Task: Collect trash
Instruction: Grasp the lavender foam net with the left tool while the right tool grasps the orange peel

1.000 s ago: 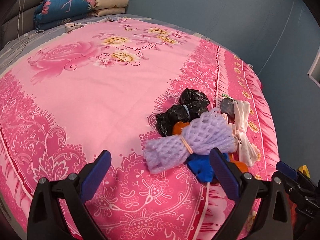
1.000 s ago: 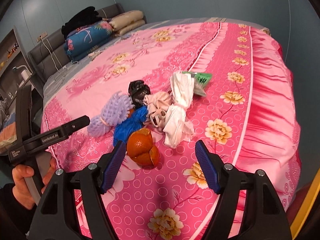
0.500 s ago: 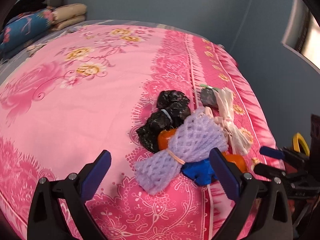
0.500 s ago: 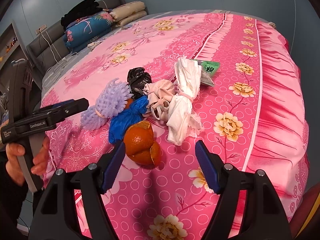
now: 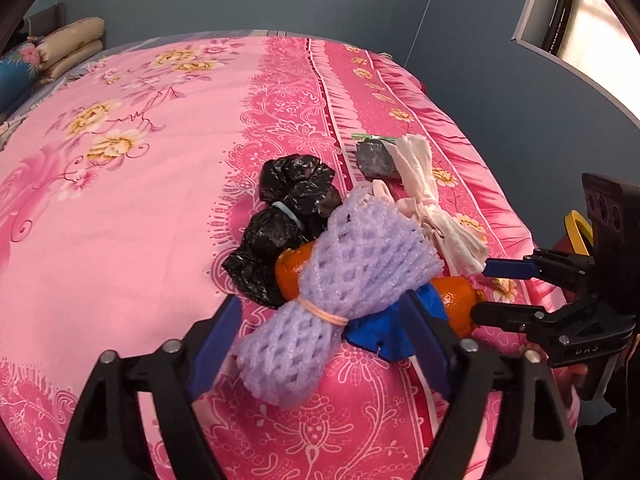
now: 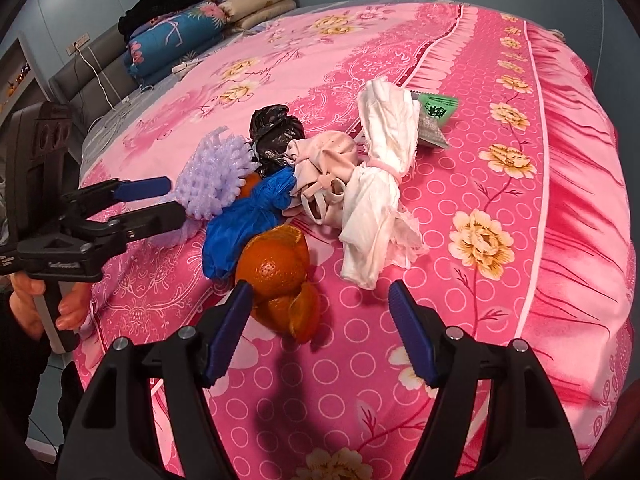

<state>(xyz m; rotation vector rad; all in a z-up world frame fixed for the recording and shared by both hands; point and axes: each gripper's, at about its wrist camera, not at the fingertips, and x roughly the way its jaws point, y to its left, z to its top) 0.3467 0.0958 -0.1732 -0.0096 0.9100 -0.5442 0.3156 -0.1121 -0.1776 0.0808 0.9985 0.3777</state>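
A heap of trash lies on the pink bedsheet (image 5: pixel 120 200). It holds a purple foam net (image 5: pixel 340 264) tied with a rubber band, a black bag (image 5: pixel 288 208), a blue bag (image 6: pixel 244 224), orange peel (image 6: pixel 276 264), a white rag bundle (image 6: pixel 380 168), a beige cloth (image 6: pixel 324 160) and a green packet (image 6: pixel 438 106). My left gripper (image 5: pixel 320 300) straddles the net's tied end; its jaws are closing, and the pads are not pressing on it. My right gripper (image 6: pixel 320 296) hovers just over the peel, jaws closing slightly, with the peel beside its left pad and nothing gripped.
Folded quilts and pillows (image 6: pixel 176 36) are stacked at the grey headboard. The bed's edge drops off just right of the heap (image 6: pixel 580 200). A person's hand (image 6: pixel 28 304) holds the left gripper's handle. A yellow object (image 5: pixel 576 228) sits beyond the bed edge.
The left gripper rolled and moved in over the foam net, and its jaws narrowed around it. The right gripper sank closer to the orange peel.
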